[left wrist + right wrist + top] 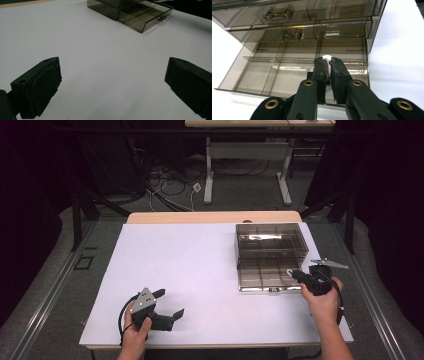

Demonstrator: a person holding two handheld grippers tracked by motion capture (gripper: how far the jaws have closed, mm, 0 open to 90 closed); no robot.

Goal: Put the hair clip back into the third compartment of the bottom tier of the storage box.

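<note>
Drawers of a smoky clear organiser box (270, 255) are the business at this moment: the box sits near the table's far right corner, with its lowest drawer (294, 75) pulled out toward the person and its divided compartments lying bare. The right gripper (327, 61) hangs over that open drawer by its right-hand side, jaws nearly closed on a small white thing (326, 58) at their tips; what it is I cannot tell. The left gripper (167, 302) rests near the table's front edge, well apart from the box, jaws wide and holding nothing. The step in hand looks like placing the small thing into a compartment. The next move calls for lowering the tips inside one cell, clear of the dividers, and only then parting the jaws, so that the piece drops where intended.
</note>
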